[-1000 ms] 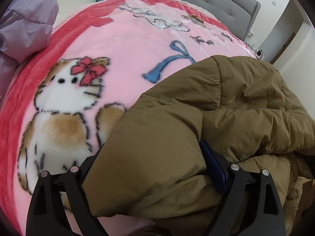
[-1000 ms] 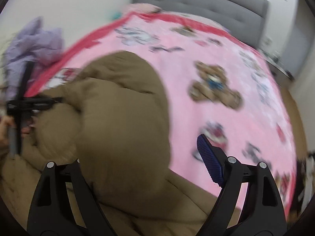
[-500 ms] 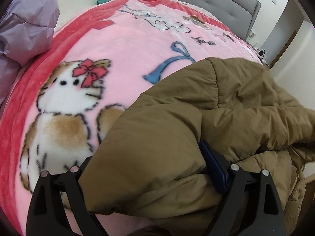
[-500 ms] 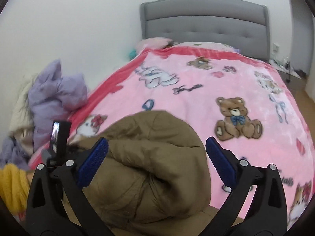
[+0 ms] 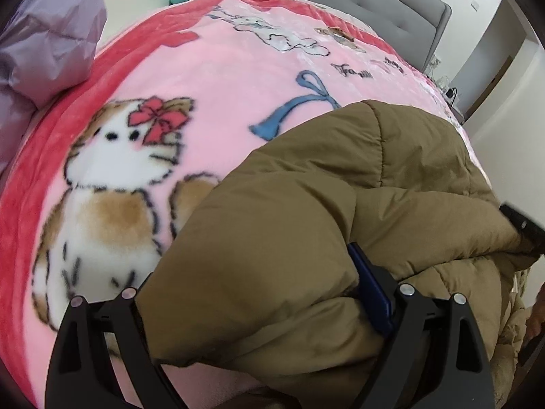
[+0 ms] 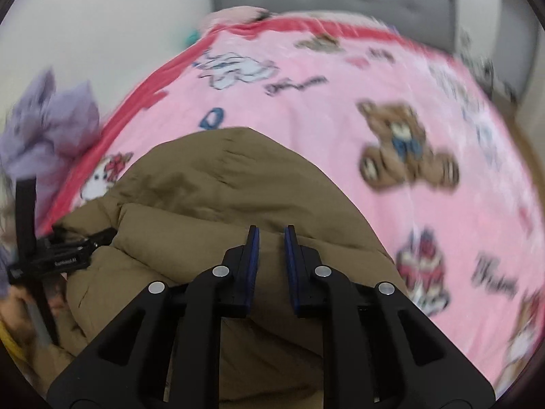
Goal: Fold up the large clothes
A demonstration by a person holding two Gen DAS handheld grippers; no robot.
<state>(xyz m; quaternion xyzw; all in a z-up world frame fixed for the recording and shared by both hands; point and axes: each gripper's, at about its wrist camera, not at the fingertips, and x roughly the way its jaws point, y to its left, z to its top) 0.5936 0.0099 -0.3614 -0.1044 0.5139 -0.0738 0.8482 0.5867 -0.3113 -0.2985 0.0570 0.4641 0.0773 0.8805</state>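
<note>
A large brown puffer jacket (image 5: 340,204) lies bunched at the near edge of the bed, on a pink cartoon blanket (image 5: 221,78). My left gripper (image 5: 252,293) is shut on a thick fold of the jacket, which fills the gap between its fingers. In the right wrist view the jacket (image 6: 221,197) sits in front, and my right gripper (image 6: 271,235) hovers over it with its jaws nearly closed, a narrow gap between the blue pads, holding nothing. The left gripper (image 6: 85,242) shows at that view's left, holding the jacket's edge.
A lilac garment (image 5: 47,41) is heaped at the bed's left side. A grey padded headboard (image 6: 333,3) stands at the far end. White walls lie left and right. The blanket (image 6: 340,102) stretches beyond the jacket.
My right gripper has closed from wide open to nearly shut and dropped closer over the jacket. My left gripper keeps its hold and has barely moved.
</note>
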